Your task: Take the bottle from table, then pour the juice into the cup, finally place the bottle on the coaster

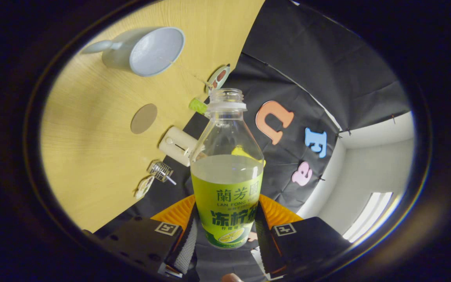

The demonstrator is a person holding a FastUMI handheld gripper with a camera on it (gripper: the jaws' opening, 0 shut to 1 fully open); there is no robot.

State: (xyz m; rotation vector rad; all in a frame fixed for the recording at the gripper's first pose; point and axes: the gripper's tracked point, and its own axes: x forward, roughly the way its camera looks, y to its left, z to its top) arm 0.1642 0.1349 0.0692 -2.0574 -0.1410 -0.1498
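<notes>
My gripper [225, 231] is shut on a clear bottle [227, 156] with a green label, both fingers pressing its lower sides. The bottle has no cap and is about half full of pale juice. The view is strongly rolled, so the bottle is tilted over the wooden table [92, 137] with its open mouth pointing past the table's edge. A light grey cup [147, 51] with a handle stands on the table beyond the bottle and off to its left, its inside looking bare. A round brown coaster [143, 118] lies flat on the table between the cup and my fingers.
Along the table's edge by the booth wall lie a white boxy device [177, 145], a small metal wire piece [161, 171], a green cap-like bit [197, 105] and a round sticker [218, 77]. A white wall and a bright strip light [370, 213] are to the right.
</notes>
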